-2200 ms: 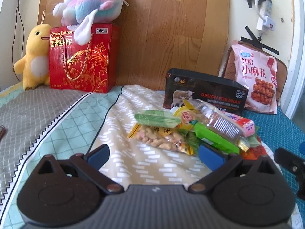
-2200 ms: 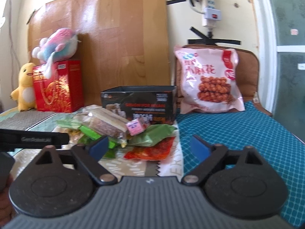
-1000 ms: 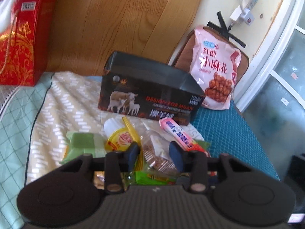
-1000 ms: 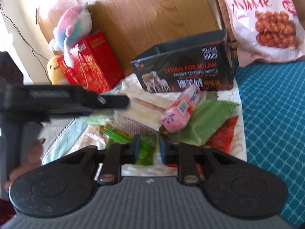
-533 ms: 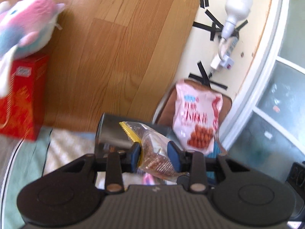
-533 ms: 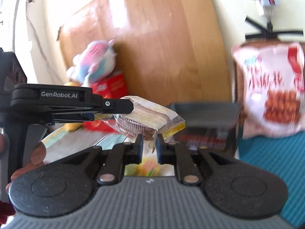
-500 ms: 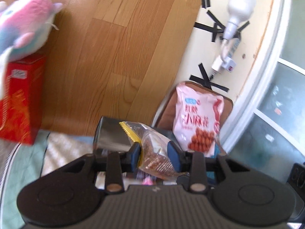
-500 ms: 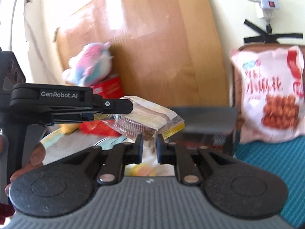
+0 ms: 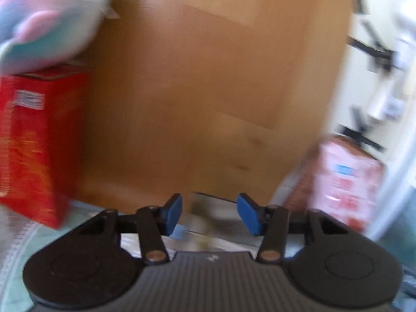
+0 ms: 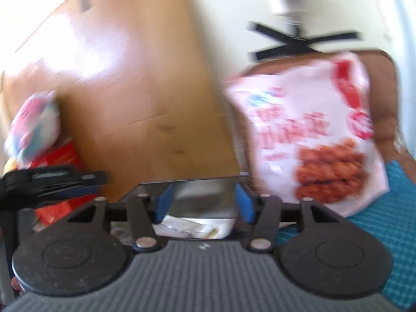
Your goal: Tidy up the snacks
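Observation:
Both views are blurred by motion. My left gripper has its blue pads apart, jaws opening, with only a smear of the dark box's rim showing between them. My right gripper is opening too, and no packet is pressed between its pads. It hovers over the open dark box. A pale clear-wrapped snack packet lies just below its pads at the box's mouth. The left gripper shows side-on at the left of the right wrist view.
A large pink snack bag leans on a brown cushion at the right, over a teal cover. A red gift box with a pastel plush toy stands left. A wooden board backs the scene.
Half a second ago both grippers were shut on the clear biscuit packet, held up in the air. Now both have opened, the packet is out of their pads, and both have moved closer to the box.

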